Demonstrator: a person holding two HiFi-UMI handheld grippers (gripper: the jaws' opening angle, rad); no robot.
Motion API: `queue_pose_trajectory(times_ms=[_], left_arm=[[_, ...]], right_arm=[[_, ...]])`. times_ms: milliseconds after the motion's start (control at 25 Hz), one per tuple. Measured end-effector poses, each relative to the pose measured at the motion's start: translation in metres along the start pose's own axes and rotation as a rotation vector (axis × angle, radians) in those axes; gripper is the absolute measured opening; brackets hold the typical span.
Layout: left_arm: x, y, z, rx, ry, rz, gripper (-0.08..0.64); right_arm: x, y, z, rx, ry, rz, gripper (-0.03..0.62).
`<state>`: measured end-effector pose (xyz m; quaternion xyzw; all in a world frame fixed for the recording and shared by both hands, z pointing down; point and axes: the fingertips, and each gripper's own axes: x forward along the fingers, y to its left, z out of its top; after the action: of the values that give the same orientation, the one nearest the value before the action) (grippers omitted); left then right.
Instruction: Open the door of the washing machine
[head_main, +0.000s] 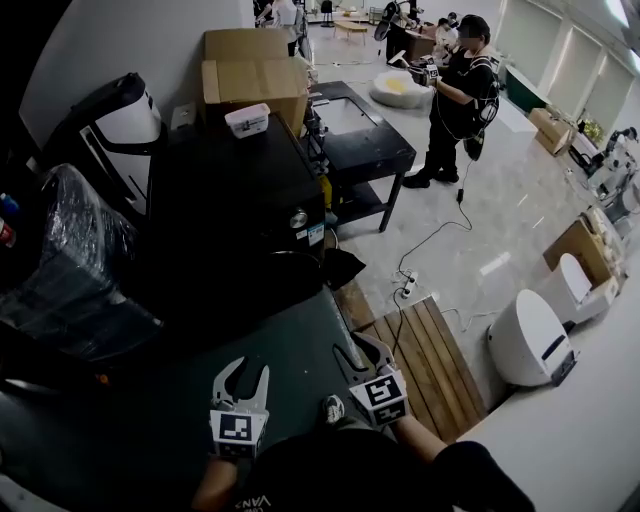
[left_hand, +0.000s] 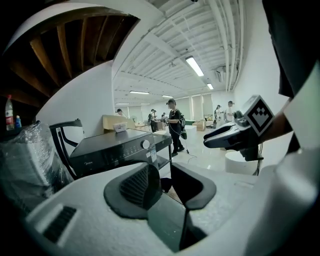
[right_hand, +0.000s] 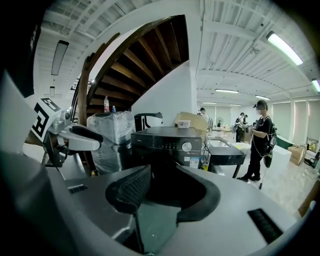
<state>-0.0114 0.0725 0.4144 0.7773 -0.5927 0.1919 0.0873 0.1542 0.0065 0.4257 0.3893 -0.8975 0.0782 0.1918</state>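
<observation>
The black top-control washing machine (head_main: 235, 200) stands ahead of me, its round knob (head_main: 298, 218) on the front panel. Its front below the panel is in deep shadow, so I cannot make out the door. Both grippers hover low in the head view, short of the machine. The left gripper (head_main: 245, 375) is open with nothing between its jaws, and so is the right gripper (head_main: 365, 352). In the left gripper view the machine (left_hand: 115, 147) lies beyond the open left gripper (left_hand: 165, 185). In the right gripper view the machine (right_hand: 167, 142) sits straight ahead of the open right gripper (right_hand: 165, 192).
A small white container (head_main: 247, 120) sits on the machine's top, with cardboard boxes (head_main: 255, 75) behind. A plastic-wrapped bundle (head_main: 70, 260) is at the left, a black table (head_main: 365, 140) at the right. A wooden pallet (head_main: 430, 365), a cable (head_main: 408, 285) and a standing person (head_main: 460, 100) are on the right.
</observation>
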Motion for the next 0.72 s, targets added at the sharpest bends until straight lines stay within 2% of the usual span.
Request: queue_pose_trajectory(times_ms=[320, 560, 720], left_arm=[[0.045, -0.002, 0.003, -0.006, 0.036, 0.104, 0.144], [0.08, 0.024, 0.003, 0.097, 0.064, 0.131, 0.144], [0.103, 0.049, -0.004, 0.145, 0.095, 0.127, 0.144]], right_arm=[[0.025, -0.045, -0.004, -0.062, 0.04, 0.092, 0.143], [0.062, -0.047, -0.005, -0.078, 0.067, 0.144, 0.143], [0.092, -0.048, -0.002, -0.095, 0.071, 0.144, 0.143]])
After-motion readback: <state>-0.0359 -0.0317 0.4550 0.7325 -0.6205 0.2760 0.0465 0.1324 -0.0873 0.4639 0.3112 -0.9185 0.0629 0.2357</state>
